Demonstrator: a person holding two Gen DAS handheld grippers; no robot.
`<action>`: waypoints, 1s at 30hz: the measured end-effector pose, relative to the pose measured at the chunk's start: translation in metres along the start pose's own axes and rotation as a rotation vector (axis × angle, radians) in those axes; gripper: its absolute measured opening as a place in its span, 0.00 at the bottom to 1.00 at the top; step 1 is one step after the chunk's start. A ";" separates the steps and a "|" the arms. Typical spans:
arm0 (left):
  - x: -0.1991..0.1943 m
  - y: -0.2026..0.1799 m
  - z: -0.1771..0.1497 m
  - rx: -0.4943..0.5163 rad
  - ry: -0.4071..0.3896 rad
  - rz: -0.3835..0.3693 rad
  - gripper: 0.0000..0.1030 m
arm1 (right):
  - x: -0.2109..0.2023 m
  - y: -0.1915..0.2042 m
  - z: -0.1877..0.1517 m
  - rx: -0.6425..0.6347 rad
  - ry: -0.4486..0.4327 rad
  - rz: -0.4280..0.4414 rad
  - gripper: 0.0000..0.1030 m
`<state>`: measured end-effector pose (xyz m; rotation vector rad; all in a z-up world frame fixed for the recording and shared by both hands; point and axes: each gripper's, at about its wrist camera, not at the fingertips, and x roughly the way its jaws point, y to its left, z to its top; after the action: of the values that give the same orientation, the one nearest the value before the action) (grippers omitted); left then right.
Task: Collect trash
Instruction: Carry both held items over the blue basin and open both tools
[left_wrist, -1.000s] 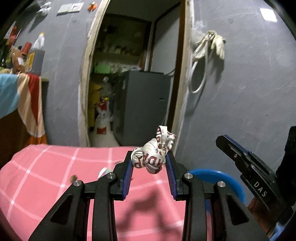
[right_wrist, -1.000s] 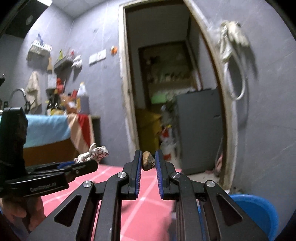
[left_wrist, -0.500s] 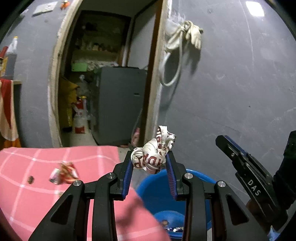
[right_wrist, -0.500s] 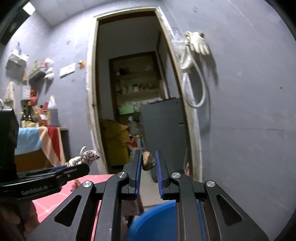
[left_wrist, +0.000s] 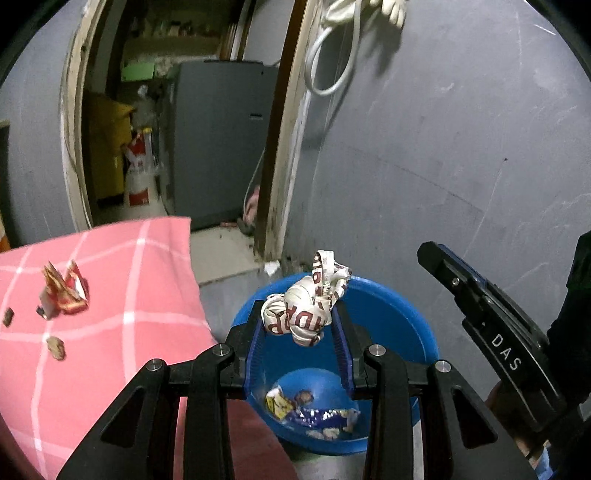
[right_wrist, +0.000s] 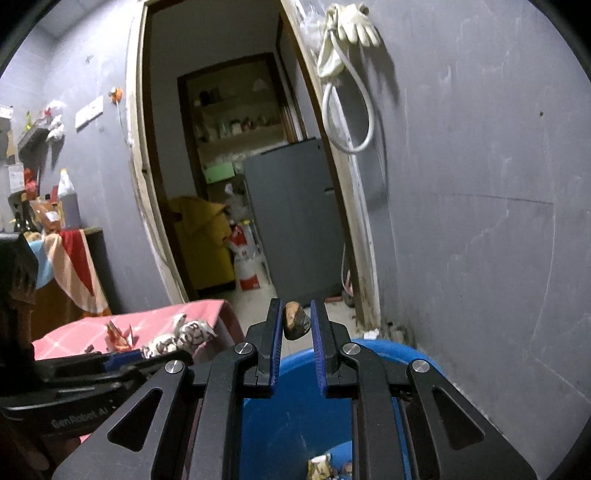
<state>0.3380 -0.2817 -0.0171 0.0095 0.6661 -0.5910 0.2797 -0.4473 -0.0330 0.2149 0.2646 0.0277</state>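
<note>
My left gripper (left_wrist: 301, 325) is shut on a crumpled white wrapper with red letters (left_wrist: 303, 310) and holds it above the blue bucket (left_wrist: 399, 317). The wrapper also shows in the right wrist view (right_wrist: 184, 332). My right gripper (right_wrist: 296, 321) is shut on a small brown scrap (right_wrist: 294, 319), also above the blue bucket (right_wrist: 295, 417), which has several wrappers at its bottom (left_wrist: 310, 413). The right gripper shows at the right edge of the left wrist view (left_wrist: 491, 332).
A pink checked cloth (left_wrist: 110, 332) covers the table to the left, with a red-gold wrapper (left_wrist: 62, 291) and small brown scraps (left_wrist: 55, 345) on it. A grey wall (left_wrist: 443, 147) stands behind the bucket. An open doorway (right_wrist: 236, 184) lies ahead.
Both grippers have swung right from over the pink table to above the blue bucket and tilted down. Both still hold their trash.
</note>
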 end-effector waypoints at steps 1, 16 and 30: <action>0.003 0.001 -0.001 -0.005 0.011 -0.001 0.29 | 0.002 -0.001 -0.001 0.001 0.011 -0.003 0.13; 0.015 0.017 -0.006 -0.096 0.102 -0.011 0.38 | 0.018 -0.010 -0.005 0.034 0.114 -0.009 0.28; -0.009 0.029 0.000 -0.141 0.013 -0.002 0.50 | 0.014 -0.006 -0.001 0.043 0.063 -0.021 0.44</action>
<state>0.3476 -0.2527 -0.0175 -0.1191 0.7188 -0.5457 0.2931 -0.4518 -0.0389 0.2545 0.3305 0.0079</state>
